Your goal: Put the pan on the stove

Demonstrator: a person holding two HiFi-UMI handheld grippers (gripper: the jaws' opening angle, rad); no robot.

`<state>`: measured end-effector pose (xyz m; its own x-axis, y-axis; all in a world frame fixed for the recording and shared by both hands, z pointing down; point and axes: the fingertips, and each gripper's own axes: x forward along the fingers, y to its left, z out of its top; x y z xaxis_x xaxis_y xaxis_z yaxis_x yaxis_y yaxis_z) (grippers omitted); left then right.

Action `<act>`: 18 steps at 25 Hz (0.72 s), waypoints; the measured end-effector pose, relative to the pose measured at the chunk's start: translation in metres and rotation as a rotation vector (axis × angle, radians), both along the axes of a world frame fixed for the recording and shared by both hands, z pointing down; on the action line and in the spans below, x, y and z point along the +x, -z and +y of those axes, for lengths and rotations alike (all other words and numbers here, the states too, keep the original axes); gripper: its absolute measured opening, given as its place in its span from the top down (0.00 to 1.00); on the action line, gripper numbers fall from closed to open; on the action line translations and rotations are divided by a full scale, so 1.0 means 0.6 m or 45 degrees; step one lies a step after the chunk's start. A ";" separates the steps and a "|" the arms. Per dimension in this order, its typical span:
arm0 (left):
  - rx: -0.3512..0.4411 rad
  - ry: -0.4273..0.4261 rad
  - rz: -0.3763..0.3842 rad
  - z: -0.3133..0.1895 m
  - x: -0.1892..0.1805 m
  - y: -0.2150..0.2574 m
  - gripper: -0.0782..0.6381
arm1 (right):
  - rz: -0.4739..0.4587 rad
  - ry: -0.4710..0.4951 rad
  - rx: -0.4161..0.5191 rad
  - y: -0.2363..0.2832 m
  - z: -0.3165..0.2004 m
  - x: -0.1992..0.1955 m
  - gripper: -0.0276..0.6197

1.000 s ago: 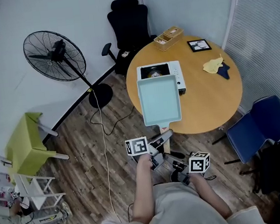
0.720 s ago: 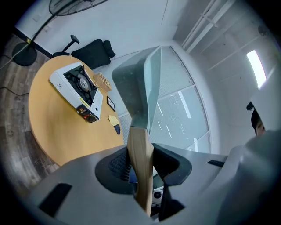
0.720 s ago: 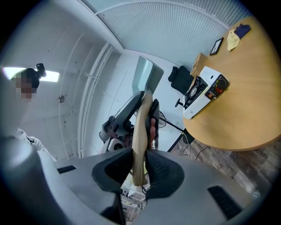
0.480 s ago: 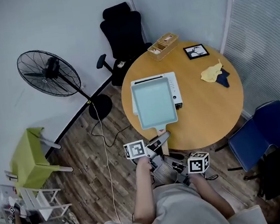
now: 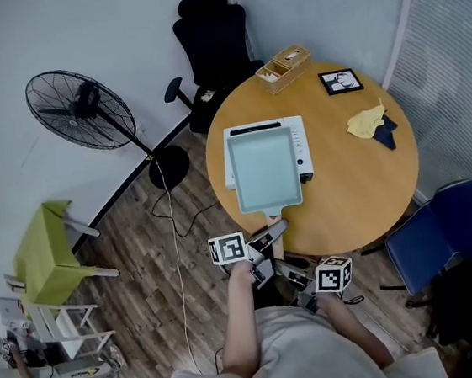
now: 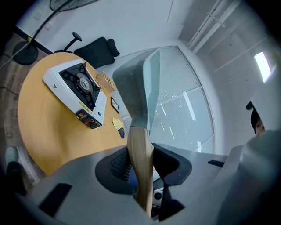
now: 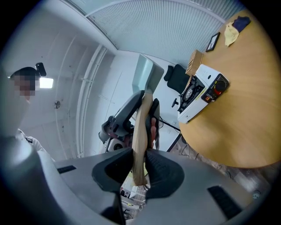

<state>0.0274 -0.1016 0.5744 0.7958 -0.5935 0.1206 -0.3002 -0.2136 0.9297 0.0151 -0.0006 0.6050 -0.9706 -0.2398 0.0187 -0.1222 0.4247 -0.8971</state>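
The pan (image 5: 265, 170) sits in the middle of the head view and hides most of the stove (image 5: 301, 141). Only the stove's left edge, a strip along its top and its right side show around the pan. From that view alone I cannot tell whether the pan touches the stove. In the left gripper view the pan (image 6: 141, 85) is seen edge-on at the centre, and the stove (image 6: 79, 90) lies to its left with its burner uncovered, so the pan is held apart from it.

The wooden handle (image 6: 140, 154) runs from the pan down toward the bottom of the frame, where its lower end is cut off behind the gripper's body. The left gripper (image 6: 139, 169) is clamped on the handle, with a dark pad pressing on either side. The right gripper (image 7: 141, 163) pinches the same handle lower down, nearer its free end. Beyond it, the fingers of the person's hand are partly hidden by the handle.

The stove stands on a round wooden table (image 5: 354, 187). A wooden box (image 5: 284, 66), a picture frame (image 5: 340, 80) and a yellow cloth (image 5: 366, 121) lie toward the table's upper right.
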 end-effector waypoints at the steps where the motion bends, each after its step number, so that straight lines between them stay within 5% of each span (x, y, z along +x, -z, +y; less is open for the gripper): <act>1: 0.000 -0.001 0.003 -0.005 -0.004 -0.002 0.69 | 0.003 0.001 0.001 -0.002 -0.004 -0.003 0.81; 18: -0.090 -0.071 0.092 -0.159 -0.072 -0.012 0.69 | 0.032 -0.129 -0.045 0.000 -0.157 -0.066 0.81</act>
<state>-0.0159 -0.1970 0.5817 0.8354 -0.5402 0.1015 -0.2210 -0.1609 0.9619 -0.0244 -0.0948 0.6051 -0.9405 -0.3358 0.0529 -0.1857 0.3771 -0.9074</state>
